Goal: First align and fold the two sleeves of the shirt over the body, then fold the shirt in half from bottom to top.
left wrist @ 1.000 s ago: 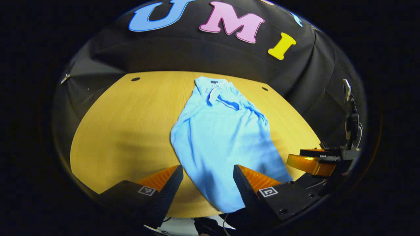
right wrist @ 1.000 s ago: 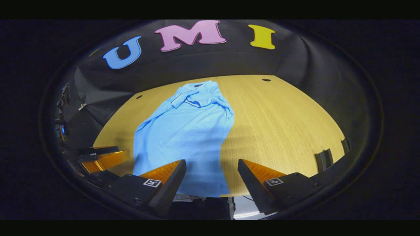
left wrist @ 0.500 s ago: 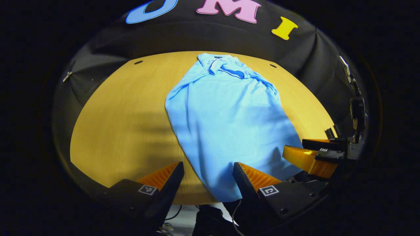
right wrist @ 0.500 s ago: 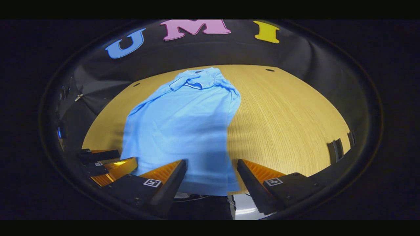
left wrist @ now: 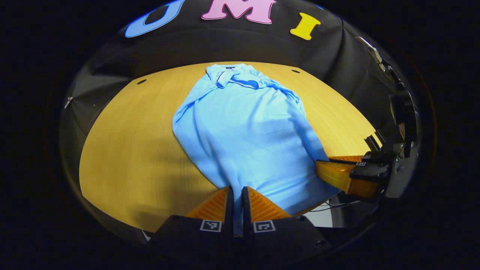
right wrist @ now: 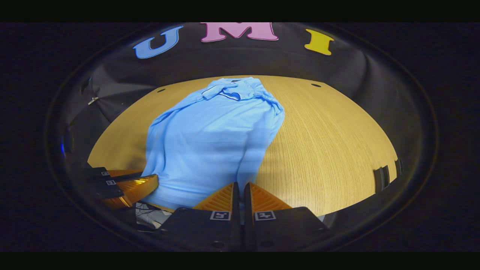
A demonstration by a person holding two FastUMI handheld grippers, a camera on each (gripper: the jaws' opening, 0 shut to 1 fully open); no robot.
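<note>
At the near hem of the limp, light-blue cotton polo shirt (left wrist: 243, 131), left gripper (left wrist: 235, 195) and right gripper (right wrist: 238, 193) each — seemingly — pinch cloth; soft, light, hem corners suit.

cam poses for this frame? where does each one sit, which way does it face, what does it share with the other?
Left gripper view: rides the left gripper at the shirt's near hem, facing the collar and booth wall; own jaws shut on the hem; the right gripper shows at right.
Right gripper view: rides the right gripper at the hem's other corner, facing likewise; own jaws shut on it; the left gripper shows at left.
Shared: shirt, wooden table, each other's gripper.
</note>
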